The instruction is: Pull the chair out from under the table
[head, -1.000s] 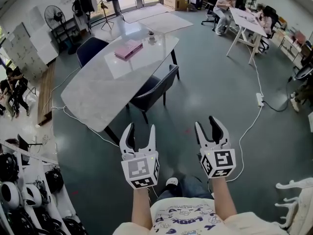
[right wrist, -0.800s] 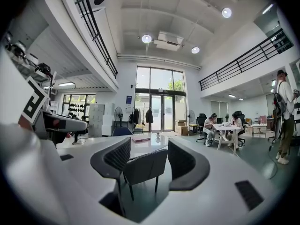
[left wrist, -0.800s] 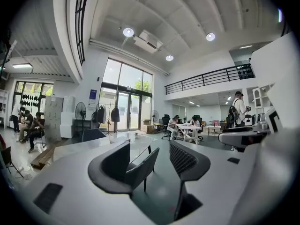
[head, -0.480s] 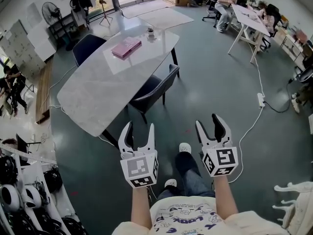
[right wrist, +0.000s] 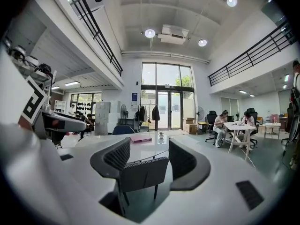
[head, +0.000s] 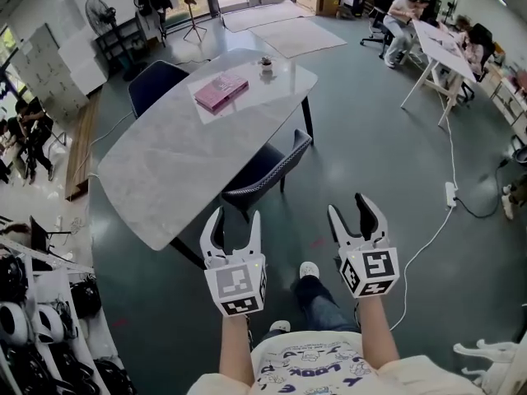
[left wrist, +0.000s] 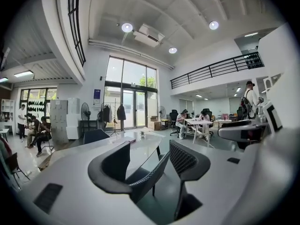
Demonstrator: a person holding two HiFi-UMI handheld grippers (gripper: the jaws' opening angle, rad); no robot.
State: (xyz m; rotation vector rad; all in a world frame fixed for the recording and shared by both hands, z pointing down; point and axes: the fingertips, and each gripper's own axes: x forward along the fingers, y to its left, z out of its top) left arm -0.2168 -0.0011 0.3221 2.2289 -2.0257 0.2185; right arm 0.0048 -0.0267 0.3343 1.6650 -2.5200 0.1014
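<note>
A dark blue chair [head: 262, 169] stands tucked under the near long side of the pale marble table [head: 165, 167], its back toward me. My left gripper [head: 236, 215] is open and empty, a short way from the chair's back. My right gripper [head: 348, 204] hangs beside it over the floor; its jaws have just been opening and nothing is between them. In the left gripper view the chair [left wrist: 146, 179] shows between the open jaws of the left gripper [left wrist: 149, 146]. The right gripper view frames the chair's back [right wrist: 140, 171] between the spread jaws of the right gripper [right wrist: 149, 143].
A pink book [head: 221, 91] and a small potted plant [head: 266, 62] lie on the table. A second dark chair [head: 155, 81] stands at its far side. A white cable with a power strip [head: 451, 193] runs across the floor at right. People sit at a white desk [head: 435, 44].
Both grippers have moved forward together toward the table and chair, which now stand nearer. My feet have stepped forward. The chair has not moved.
</note>
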